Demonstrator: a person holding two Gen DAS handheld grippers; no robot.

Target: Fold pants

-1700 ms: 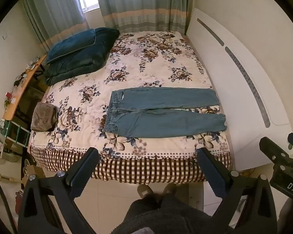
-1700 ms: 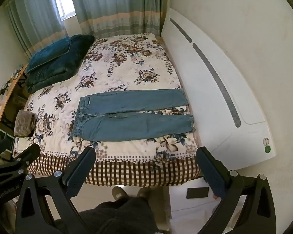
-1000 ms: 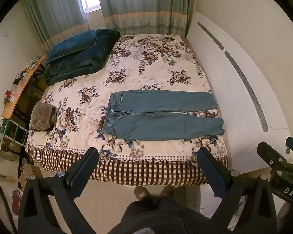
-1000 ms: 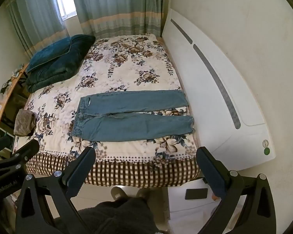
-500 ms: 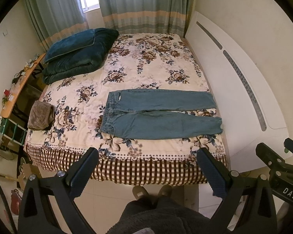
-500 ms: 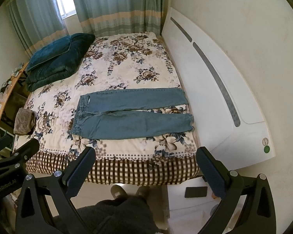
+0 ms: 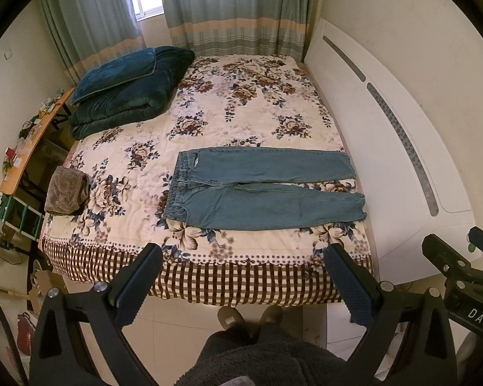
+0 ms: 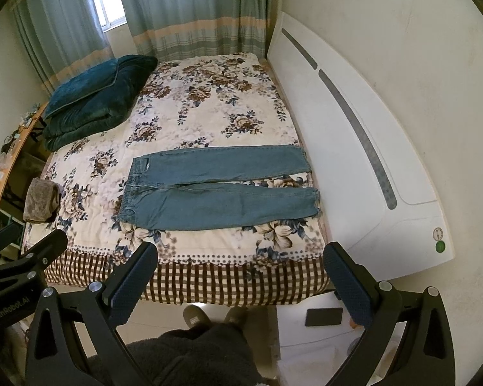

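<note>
Blue jeans (image 7: 264, 189) lie flat on the floral bedspread near the bed's front edge, waistband to the left, both legs spread out to the right; they also show in the right wrist view (image 8: 219, 186). My left gripper (image 7: 241, 263) is open and empty, held high above the floor in front of the bed, well short of the jeans. My right gripper (image 8: 238, 260) is open and empty at the same height, beside the left one. Each gripper shows at the other view's edge.
The bed (image 7: 209, 283) has a checked skirt. A dark teal pillow and folded quilt (image 7: 125, 90) lie at its far left, a brown folded cloth (image 7: 67, 193) at its left edge. A white headboard (image 7: 402, 160) stands right, a cluttered desk (image 7: 25, 157) left. My feet (image 7: 248, 318) are below.
Both views have shifted slightly; the bed and jeans sit a little higher and closer in the frames. Both grippers stay open. The jeans have not moved.
</note>
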